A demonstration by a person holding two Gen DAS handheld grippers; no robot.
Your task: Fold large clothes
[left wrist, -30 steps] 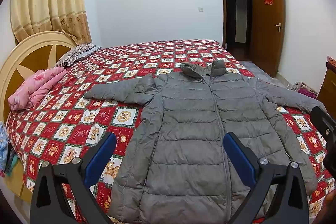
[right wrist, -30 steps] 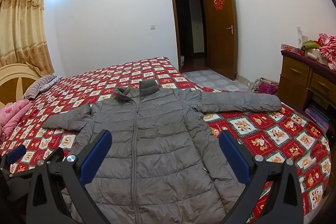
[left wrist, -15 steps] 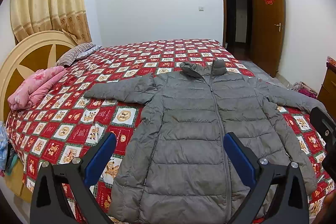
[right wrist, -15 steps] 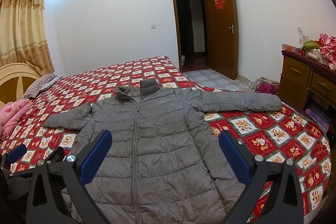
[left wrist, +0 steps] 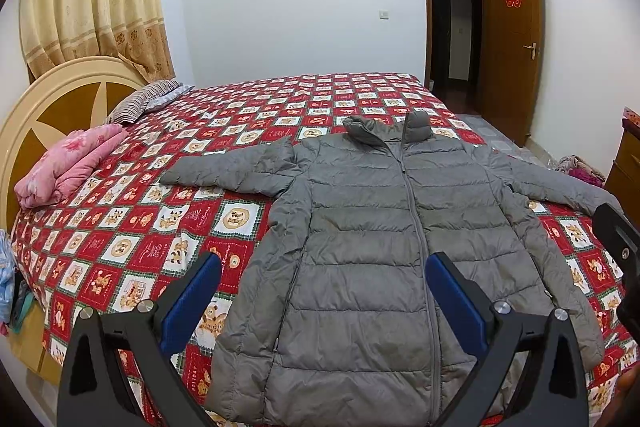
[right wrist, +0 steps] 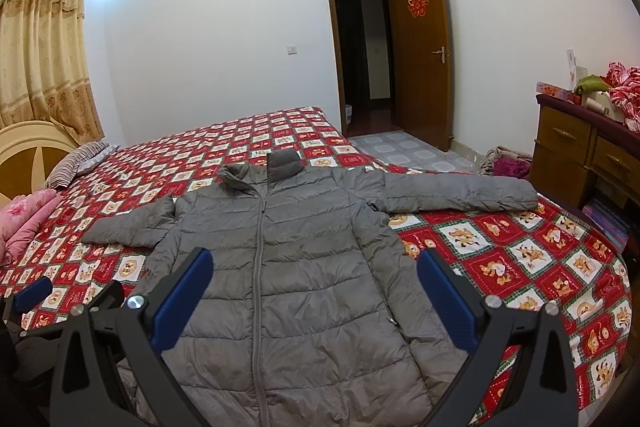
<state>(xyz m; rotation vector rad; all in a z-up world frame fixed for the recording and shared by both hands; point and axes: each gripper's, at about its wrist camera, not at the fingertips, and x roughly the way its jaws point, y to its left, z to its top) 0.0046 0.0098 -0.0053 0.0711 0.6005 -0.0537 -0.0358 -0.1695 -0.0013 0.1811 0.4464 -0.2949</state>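
Observation:
A grey quilted puffer jacket (left wrist: 372, 239) (right wrist: 288, 259) lies flat on the bed, front up, zipped, collar toward the far wall, both sleeves spread out sideways. My left gripper (left wrist: 323, 287) hovers open above the jacket's lower half, nothing between its blue pads. My right gripper (right wrist: 315, 283) also hangs open over the lower front, holding nothing. The right gripper's tip shows at the right edge of the left wrist view, and the left gripper's tip at the lower left of the right wrist view.
The bed has a red checked cartoon quilt (left wrist: 160, 227) and a cream round headboard (left wrist: 52, 103). A folded pink blanket (left wrist: 68, 163) and a striped pillow (left wrist: 140, 99) lie near the headboard. A wooden dresser (right wrist: 580, 155) stands right; clothes lie on the floor (right wrist: 506, 163) near the open door (right wrist: 420, 59).
Both views have barely shifted; the jacket lies as before and both grippers stay open.

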